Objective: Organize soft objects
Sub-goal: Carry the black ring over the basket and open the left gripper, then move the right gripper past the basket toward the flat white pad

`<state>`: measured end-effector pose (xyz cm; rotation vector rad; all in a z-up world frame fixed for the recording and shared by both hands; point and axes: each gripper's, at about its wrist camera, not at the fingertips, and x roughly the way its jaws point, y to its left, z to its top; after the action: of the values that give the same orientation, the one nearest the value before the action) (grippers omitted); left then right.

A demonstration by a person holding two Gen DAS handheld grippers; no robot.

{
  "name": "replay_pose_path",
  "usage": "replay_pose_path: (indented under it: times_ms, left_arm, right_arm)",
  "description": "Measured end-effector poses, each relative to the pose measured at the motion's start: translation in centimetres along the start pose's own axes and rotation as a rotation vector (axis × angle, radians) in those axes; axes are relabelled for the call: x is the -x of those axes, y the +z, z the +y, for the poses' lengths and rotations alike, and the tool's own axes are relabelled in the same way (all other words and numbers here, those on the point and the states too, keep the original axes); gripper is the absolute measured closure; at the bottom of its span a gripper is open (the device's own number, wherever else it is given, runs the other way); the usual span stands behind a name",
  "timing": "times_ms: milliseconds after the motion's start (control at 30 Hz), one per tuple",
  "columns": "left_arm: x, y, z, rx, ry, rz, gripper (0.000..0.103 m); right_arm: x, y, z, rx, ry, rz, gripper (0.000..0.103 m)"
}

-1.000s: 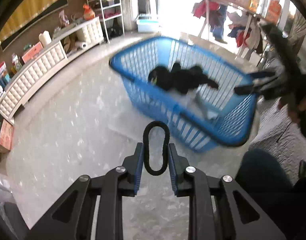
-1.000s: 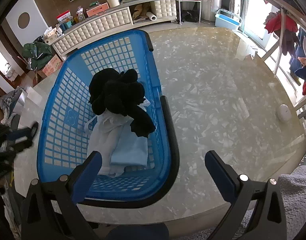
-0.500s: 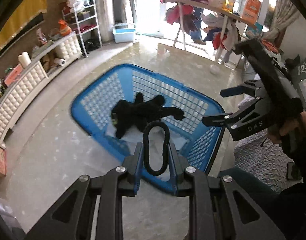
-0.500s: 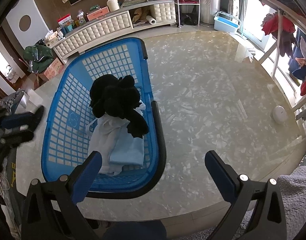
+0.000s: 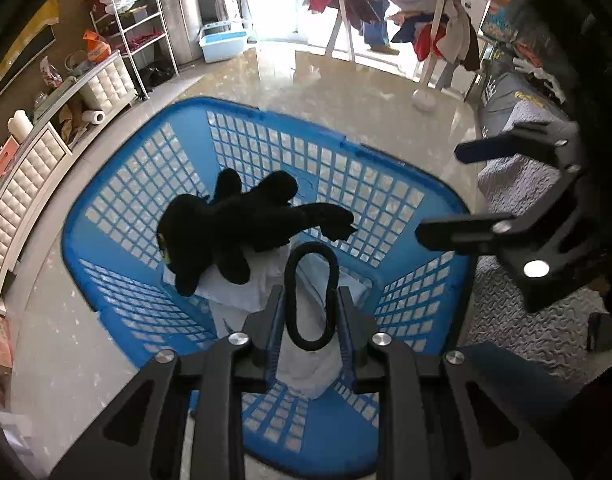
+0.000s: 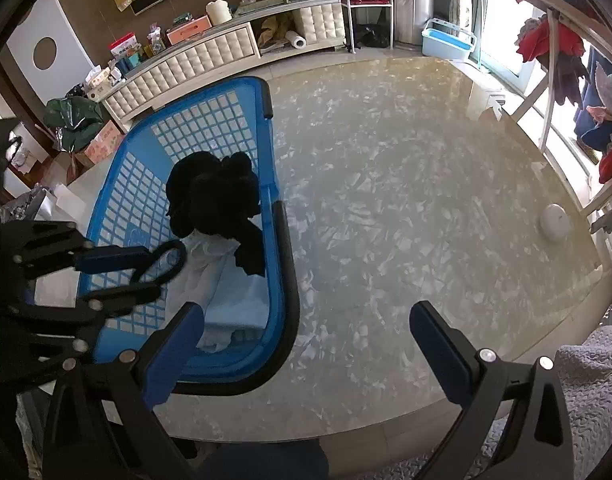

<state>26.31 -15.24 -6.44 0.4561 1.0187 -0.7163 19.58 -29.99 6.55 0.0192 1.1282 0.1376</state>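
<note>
Carrying a small black elastic loop (image 5: 311, 292) over the blue plastic lattice laundry basket (image 5: 266, 148) looks like the step in hand; the next move calls for parting the fingers above the basket so it drops. Inside, centre frame, lie a black plush toy (image 5: 234, 224) and white cloth (image 5: 310, 372). The left gripper (image 5: 311, 312) pinches the loop, nearly closed. The right gripper (image 6: 306, 340) gapes wide, holding nothing.

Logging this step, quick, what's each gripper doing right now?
Left gripper: shut on a black loop, above the blue basket.
Right gripper: open, holding nothing.
</note>
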Motion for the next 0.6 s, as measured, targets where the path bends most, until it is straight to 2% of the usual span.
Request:
replay_pose_path:
  times_ms: [333,433,500,600]
  left_arm:
    - [-1.6,0.2,-0.2,-0.004,0.036,0.040,0.080]
    - [-1.7,0.3,-0.1,0.008,0.057,0.045,0.070]
    - [-1.9,0.5,0.2,0.022,0.077,0.056,0.059]
    - [-1.9,0.4,0.5,0.024,0.098,0.058,0.055]
  right_arm:
    - [0.1,-0.4,-1.6,-0.029,-0.011,0.003,0.000]
    - [0.0,-0.5,-1.7,-0.033,-0.009,0.009,0.000]
    - [0.0,-0.6,-1.6,-0.029,-0.008,0.013,0.000]
    - [0.3,-0.6,-1.6,-0.027,-0.005,0.012,0.000]
